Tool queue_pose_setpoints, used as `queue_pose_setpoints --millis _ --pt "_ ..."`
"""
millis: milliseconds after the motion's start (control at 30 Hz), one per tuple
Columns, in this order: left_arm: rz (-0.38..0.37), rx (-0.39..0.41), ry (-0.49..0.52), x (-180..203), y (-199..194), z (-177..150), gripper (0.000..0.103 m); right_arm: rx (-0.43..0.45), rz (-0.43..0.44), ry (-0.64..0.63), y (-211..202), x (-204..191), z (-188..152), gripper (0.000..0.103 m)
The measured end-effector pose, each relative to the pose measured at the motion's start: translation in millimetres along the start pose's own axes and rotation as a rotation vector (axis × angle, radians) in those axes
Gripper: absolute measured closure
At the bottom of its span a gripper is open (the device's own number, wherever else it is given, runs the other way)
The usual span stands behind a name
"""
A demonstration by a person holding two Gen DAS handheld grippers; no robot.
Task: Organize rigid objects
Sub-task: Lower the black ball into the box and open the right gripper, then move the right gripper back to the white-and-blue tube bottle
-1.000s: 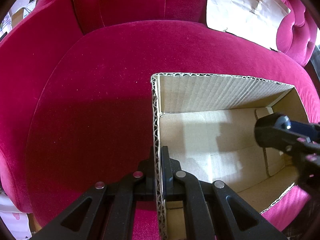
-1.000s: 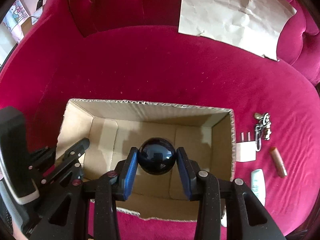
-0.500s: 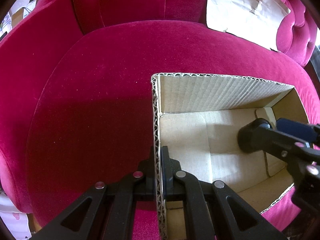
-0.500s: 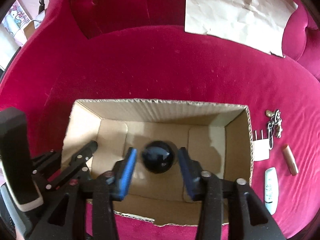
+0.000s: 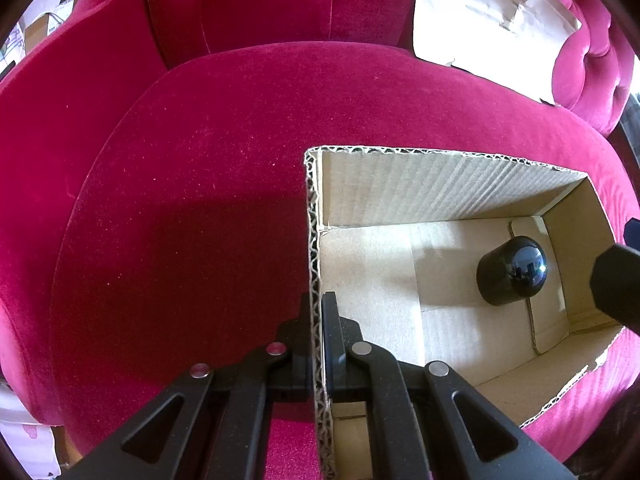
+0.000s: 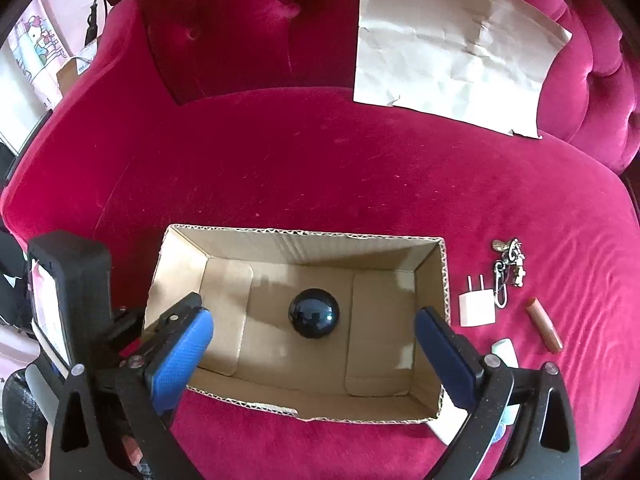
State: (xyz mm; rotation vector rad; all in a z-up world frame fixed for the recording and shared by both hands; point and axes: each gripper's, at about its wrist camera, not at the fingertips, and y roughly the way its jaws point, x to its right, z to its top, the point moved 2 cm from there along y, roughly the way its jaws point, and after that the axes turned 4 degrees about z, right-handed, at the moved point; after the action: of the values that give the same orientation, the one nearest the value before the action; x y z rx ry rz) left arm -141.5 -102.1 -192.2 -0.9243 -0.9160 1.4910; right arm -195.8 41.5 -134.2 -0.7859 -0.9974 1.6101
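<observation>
An open cardboard box [image 6: 304,246] [image 5: 440,184] sits on a red velvet sofa. A glossy black round-topped object [image 6: 314,313] [image 5: 510,276] rests on the box floor, free of any grip. Above the box my right gripper [image 6: 312,336] hangs with its jaws opening wide, blue pads far apart and nothing between them but the object below. My left gripper [image 5: 319,316] is shut on the box's left wall, one finger on each side of the cardboard. Right of the box lie a white plug adapter [image 6: 476,306], a key bunch [image 6: 508,268], a brown tube [image 6: 544,330] and a white tube [image 6: 505,350].
A creased sheet of brown paper [image 6: 452,48] [image 5: 488,20] leans on the sofa back [image 6: 248,20]. Red seat cushion [image 5: 192,200] spreads left of and behind the box. A bag and clutter [image 6: 36,56] stand beyond the sofa's left arm.
My right gripper spread its fingers and let go of the black object, which now stands on the box floor, and the gripper rose. The left gripper stays clamped on the box wall.
</observation>
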Motion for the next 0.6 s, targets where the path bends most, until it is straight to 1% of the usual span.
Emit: queue_pose_setpoints --millis 267,600 --pt "0.003 0.001 0.003 -0.1 1.5 1.7 0.099 0.016 -0.013 -0.010 -18.7 9.6 -2.8 0.000" --pt "0.002 0.001 0.003 -0.3 2.7 3.8 0.099 0.035 -0.079 0.029 -42.6 52.8 -10.7 0.000"
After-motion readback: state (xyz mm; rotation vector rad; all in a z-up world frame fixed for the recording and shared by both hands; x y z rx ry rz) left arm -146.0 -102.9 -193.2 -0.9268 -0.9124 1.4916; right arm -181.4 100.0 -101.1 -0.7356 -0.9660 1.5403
